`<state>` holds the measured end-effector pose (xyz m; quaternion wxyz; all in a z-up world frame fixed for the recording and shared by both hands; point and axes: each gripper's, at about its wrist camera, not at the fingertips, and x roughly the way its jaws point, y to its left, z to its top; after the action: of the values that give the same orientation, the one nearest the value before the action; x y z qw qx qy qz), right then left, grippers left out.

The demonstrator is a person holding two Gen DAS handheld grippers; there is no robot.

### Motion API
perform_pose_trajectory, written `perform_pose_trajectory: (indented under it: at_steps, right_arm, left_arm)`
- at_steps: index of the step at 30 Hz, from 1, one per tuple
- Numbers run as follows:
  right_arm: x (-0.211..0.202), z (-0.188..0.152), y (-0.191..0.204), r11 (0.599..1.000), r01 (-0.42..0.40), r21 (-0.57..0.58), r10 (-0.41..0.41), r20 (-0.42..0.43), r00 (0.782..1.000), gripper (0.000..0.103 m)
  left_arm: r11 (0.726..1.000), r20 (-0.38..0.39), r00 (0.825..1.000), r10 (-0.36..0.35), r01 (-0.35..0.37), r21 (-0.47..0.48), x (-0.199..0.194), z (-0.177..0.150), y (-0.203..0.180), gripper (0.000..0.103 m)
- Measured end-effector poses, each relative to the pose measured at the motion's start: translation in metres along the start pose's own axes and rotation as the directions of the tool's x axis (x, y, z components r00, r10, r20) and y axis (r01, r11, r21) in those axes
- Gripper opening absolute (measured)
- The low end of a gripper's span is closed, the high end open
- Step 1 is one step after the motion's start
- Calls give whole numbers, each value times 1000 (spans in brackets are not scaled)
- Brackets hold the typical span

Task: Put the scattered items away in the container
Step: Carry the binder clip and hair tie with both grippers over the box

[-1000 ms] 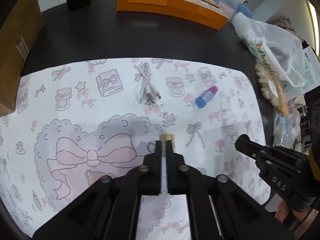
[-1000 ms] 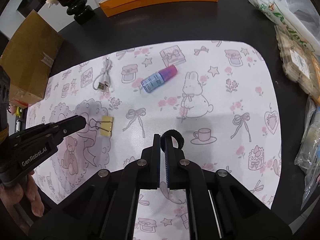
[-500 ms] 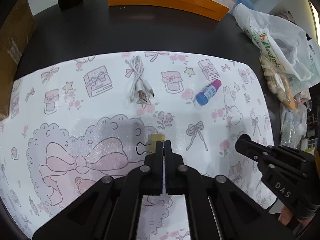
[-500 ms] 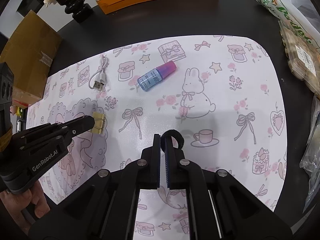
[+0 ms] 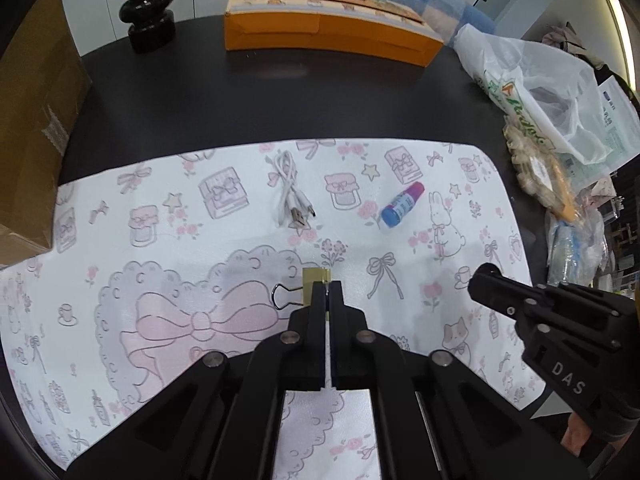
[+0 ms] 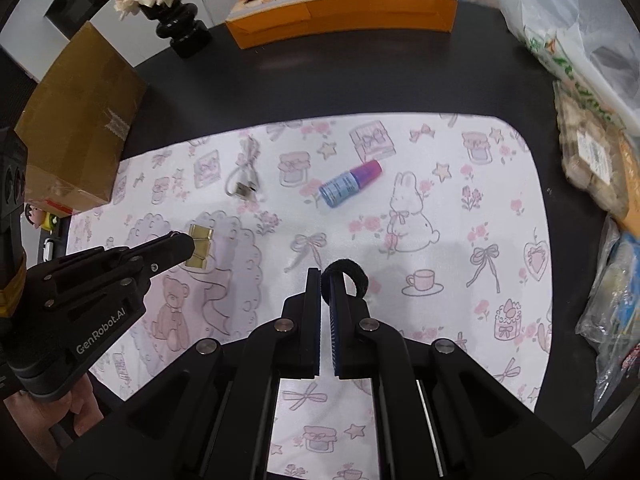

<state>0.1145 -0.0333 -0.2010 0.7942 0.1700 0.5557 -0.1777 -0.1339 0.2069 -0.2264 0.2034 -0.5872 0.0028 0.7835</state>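
A gold binder clip (image 5: 313,280) (image 6: 200,247) sits at the tip of my left gripper (image 5: 327,286) (image 6: 188,243). The gripper is shut on it, just over the patterned mat (image 5: 160,240). One of the clip's wire handles sticks out to the left. My right gripper (image 6: 325,276) is shut on a black loop strap (image 6: 352,274) over the mat's middle. In the left wrist view its tip (image 5: 486,276) shows at the right. A white USB cable (image 5: 290,192) (image 6: 244,176) and a blue bottle with a pink cap (image 5: 400,208) (image 6: 350,184) lie on the mat. An orange box (image 5: 328,36) (image 6: 344,12) stands at the table's far edge.
A brown cardboard box (image 6: 80,120) stands at the left, and a black vase with pale roses (image 6: 176,28) behind it. Plastic bags and wrapped goods (image 5: 540,92) crowd the right edge. A blue towel (image 5: 432,4) lies behind the orange box. A hand (image 6: 52,408) holds the left gripper.
My left gripper's narrow gap has closed at the binder clip, and its view has tilted up towards the far edge. The right gripper still holds the black loop.
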Motion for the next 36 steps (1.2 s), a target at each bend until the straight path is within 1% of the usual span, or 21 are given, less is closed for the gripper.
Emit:
perform_pose_trajectory:
  at_steps: [10,18,31,36]
  right_arm:
    - [-61,27,56,998,25,-66,-21,59,998,4]
    - [-90,52,108,990,39,-133,-27,87,996,4]
    - [-122,90,206,969,33,-244,-1,129,992,4]
    - [-127,101,243,959,30,-281,8,135,991,4]
  left_arm:
    - [1000,70,997,-12,12,-9,-56,15,18,1]
    - [1000,123,992,-18,21,-22,-99,34,39,1]
    - [997,226,974,10,8,-81,-174,67,105,1]
    - [994,252,968,21,8,-112,-195,72,136,1]
